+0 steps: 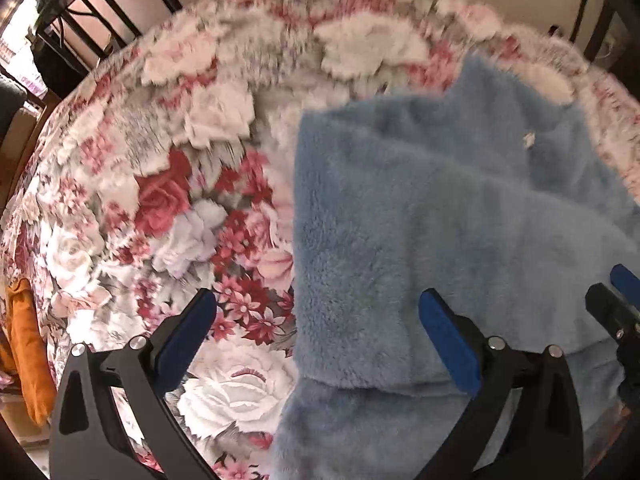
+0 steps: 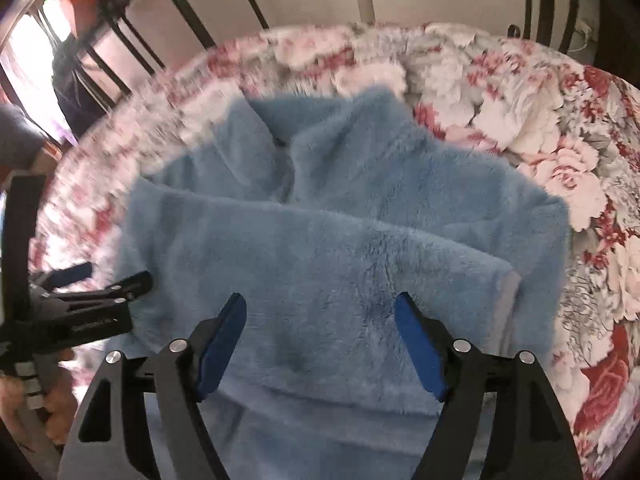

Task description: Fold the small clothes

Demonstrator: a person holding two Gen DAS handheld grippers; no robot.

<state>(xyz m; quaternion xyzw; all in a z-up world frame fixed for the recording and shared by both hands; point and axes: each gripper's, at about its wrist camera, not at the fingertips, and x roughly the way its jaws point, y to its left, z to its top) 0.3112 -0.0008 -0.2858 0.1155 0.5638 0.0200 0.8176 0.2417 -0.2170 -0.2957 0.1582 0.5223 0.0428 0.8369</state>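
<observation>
A fluffy light-blue fleece garment [image 1: 420, 208] lies folded on a floral blanket [image 1: 168, 200], its sleeves laid across the body and its collar at the far end [image 2: 288, 136]. My left gripper [image 1: 316, 308] hangs open over the garment's left edge, one finger above the blanket and the other above the fleece, pinching nothing. My right gripper [image 2: 320, 304] is open just above the folded sleeve [image 2: 320, 256], with its pads clear of the fabric. Each gripper shows at the edge of the other's view: the right gripper [image 1: 616, 304] and the left gripper [image 2: 100, 284].
The blanket [image 2: 540, 128] covers a bed with black metal rails [image 1: 100, 4] at the far side and a pale wall behind. An orange cloth [image 1: 28, 352] hangs at the left edge. A hand [image 2: 24, 400] holds the left gripper's handle.
</observation>
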